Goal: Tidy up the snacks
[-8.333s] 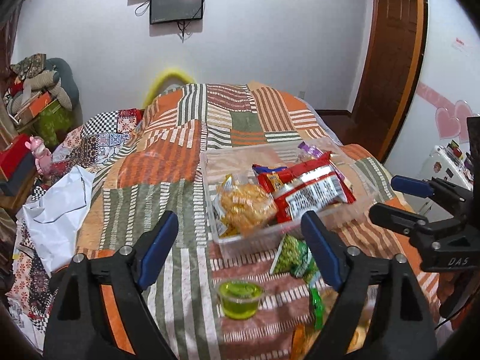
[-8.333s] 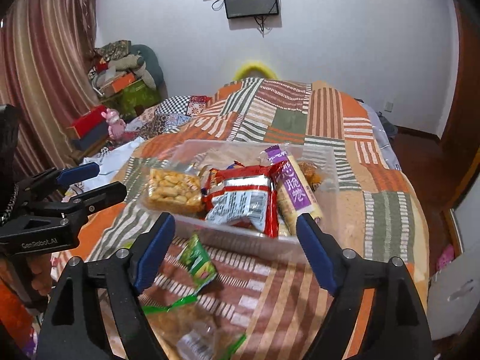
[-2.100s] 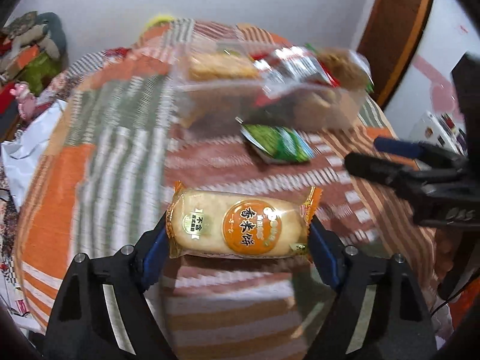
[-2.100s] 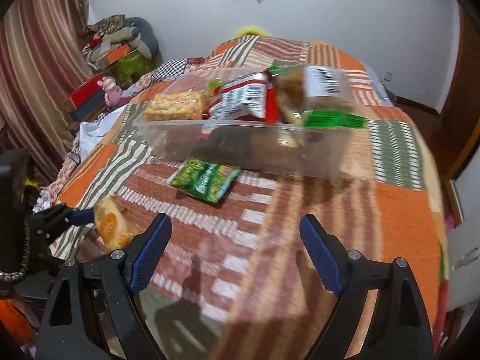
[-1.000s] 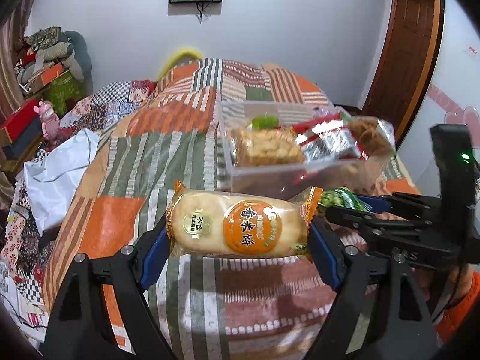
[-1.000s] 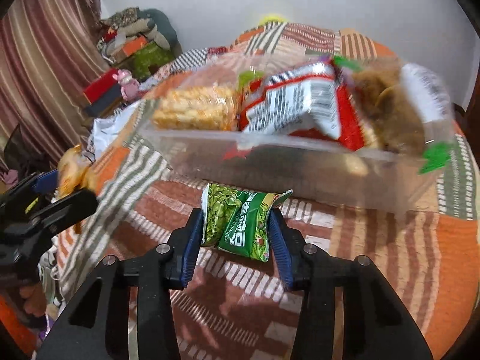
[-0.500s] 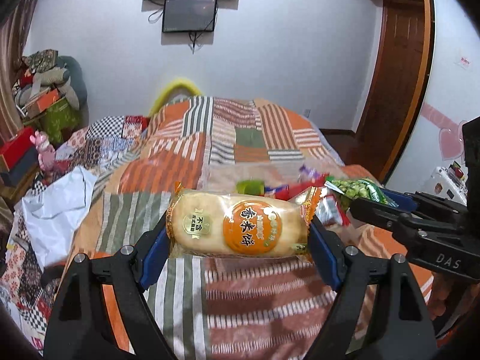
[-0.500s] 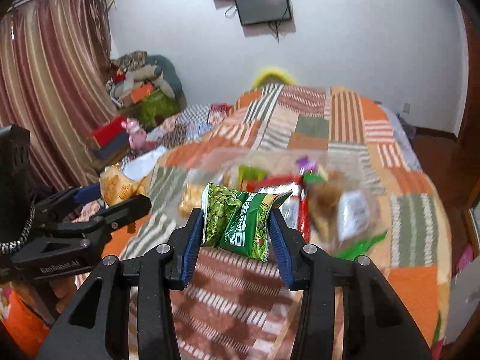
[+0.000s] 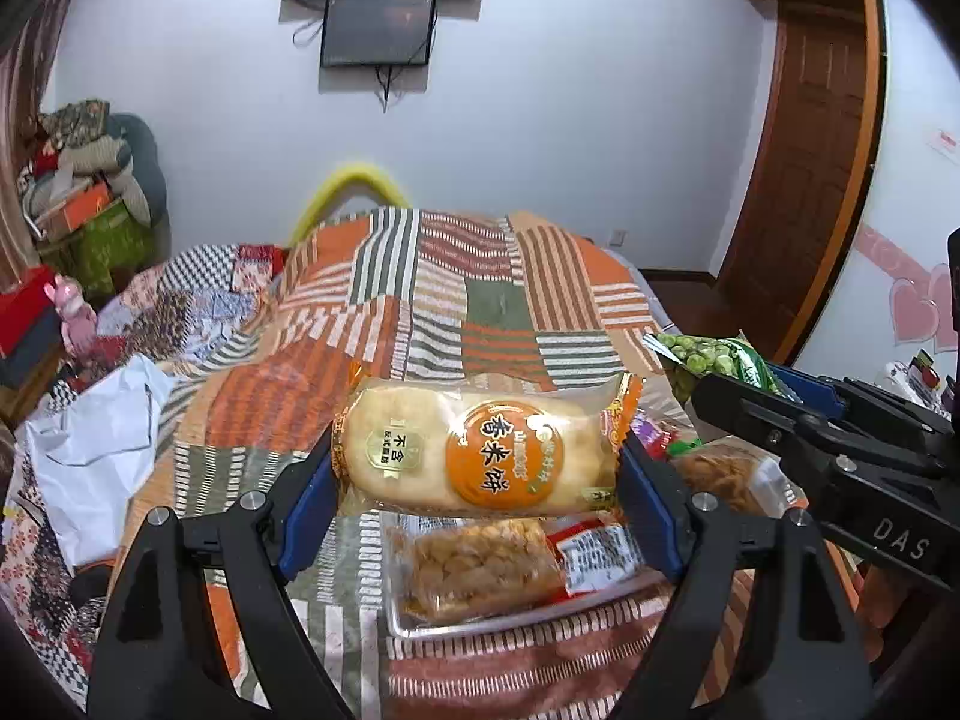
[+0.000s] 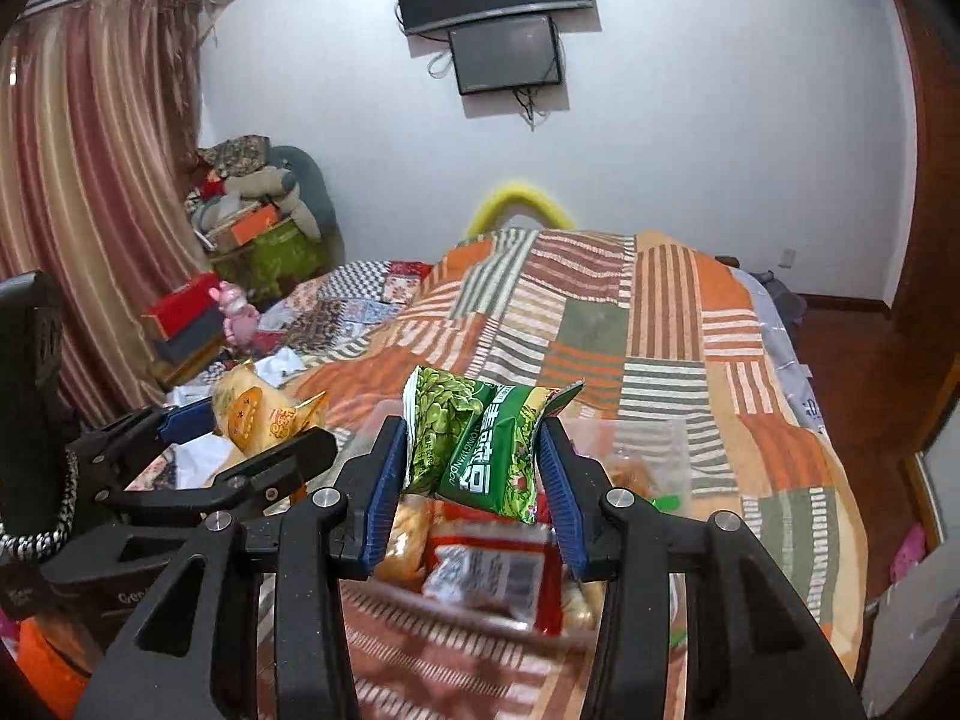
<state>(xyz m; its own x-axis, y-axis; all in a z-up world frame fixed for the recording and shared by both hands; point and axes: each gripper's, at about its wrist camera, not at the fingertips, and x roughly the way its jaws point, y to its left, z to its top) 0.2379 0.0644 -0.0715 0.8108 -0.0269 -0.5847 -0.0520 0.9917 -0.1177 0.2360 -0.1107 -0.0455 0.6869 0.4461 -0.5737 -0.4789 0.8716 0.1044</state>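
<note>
My left gripper point(image 9: 477, 465) is shut on a pale rice cracker pack point(image 9: 480, 456) with an orange round label, held lengthwise above the clear plastic bin point(image 9: 480, 615). The bin holds a peanut brittle pack point(image 9: 480, 564), a red packet point(image 9: 600, 549) and other snacks. My right gripper point(image 10: 474, 462) is shut on a green pea snack bag point(image 10: 480, 444), lifted over the same bin point(image 10: 648, 438). In the left wrist view the right gripper point(image 9: 756, 387) and the green bag point(image 9: 714, 357) show at the right. The left gripper point(image 10: 264, 420) with the cracker pack point(image 10: 252, 408) appears at the left of the right wrist view.
The bin rests on a bed with a striped patchwork quilt point(image 9: 492, 300). White crumpled plastic point(image 9: 96, 444) lies at the bed's left edge. Piled boxes and clothes point(image 10: 258, 204) stand by the curtain, a wooden door point(image 9: 822, 150) at the right.
Both grippers have risen with their packs and moved forward over the bin. The bin now sits low in both views, below the held snacks.
</note>
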